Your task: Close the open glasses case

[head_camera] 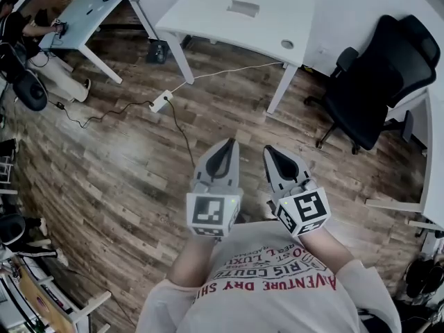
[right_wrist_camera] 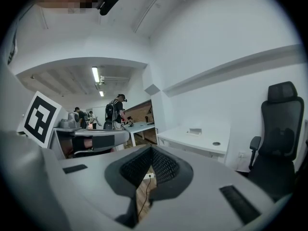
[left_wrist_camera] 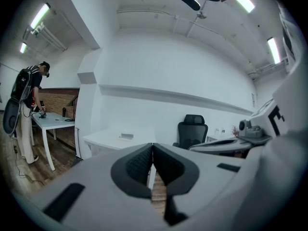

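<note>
No glasses case shows plainly in any view. A small pale boxy object [head_camera: 244, 7] lies on the white desk [head_camera: 208, 19] far ahead; I cannot tell what it is. It also appears as the pale object [left_wrist_camera: 126, 136] in the left gripper view and the pale object [right_wrist_camera: 195, 130] in the right gripper view. My left gripper [head_camera: 227, 144] and right gripper [head_camera: 269, 151] are held side by side above the wooden floor, close to my chest. Both point toward the desk. The left gripper [left_wrist_camera: 153, 146] is shut with nothing in it. The right gripper [right_wrist_camera: 151, 148] is shut and empty too.
A black office chair [head_camera: 378, 75] stands at the right of the desk. A power strip [head_camera: 161, 101] with cables lies on the wooden floor [head_camera: 118, 179]. At far left a person [head_camera: 24, 40] works at another white table [head_camera: 80, 12]. Shelving edges [head_camera: 423, 214] show at right.
</note>
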`<state>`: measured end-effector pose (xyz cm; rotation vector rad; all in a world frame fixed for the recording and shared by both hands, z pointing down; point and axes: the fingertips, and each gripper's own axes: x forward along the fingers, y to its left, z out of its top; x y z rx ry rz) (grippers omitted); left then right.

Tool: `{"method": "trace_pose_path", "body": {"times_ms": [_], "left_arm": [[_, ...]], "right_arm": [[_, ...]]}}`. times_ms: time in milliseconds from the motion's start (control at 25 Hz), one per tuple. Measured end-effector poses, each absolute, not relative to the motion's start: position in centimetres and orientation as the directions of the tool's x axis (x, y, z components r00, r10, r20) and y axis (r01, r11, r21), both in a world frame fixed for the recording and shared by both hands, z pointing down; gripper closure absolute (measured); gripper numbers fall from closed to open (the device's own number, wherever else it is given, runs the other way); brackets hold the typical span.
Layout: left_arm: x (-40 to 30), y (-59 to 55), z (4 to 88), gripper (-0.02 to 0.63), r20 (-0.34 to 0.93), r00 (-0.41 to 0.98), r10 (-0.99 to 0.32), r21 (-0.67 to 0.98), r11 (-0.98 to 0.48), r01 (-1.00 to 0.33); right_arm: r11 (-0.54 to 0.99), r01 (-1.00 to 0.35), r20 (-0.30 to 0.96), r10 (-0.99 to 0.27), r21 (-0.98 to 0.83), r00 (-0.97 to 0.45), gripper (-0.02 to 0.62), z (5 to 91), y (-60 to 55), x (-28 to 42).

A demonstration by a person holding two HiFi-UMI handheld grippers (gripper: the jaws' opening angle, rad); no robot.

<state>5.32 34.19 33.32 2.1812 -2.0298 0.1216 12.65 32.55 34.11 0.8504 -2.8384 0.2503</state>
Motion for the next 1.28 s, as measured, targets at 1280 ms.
{"method": "trace_pose_path", "body": {"times_ms": [1280], "left_arm": [[-7.9,6.8,32.1,0.598,0.131,-0.053,-0.99,0.061,0.062,-0.996]], "right_arm": [[0.874,-0.459,0.16,-0.436,-0.16,-0.886,0.583,32.4,2.6,0.5]]}}
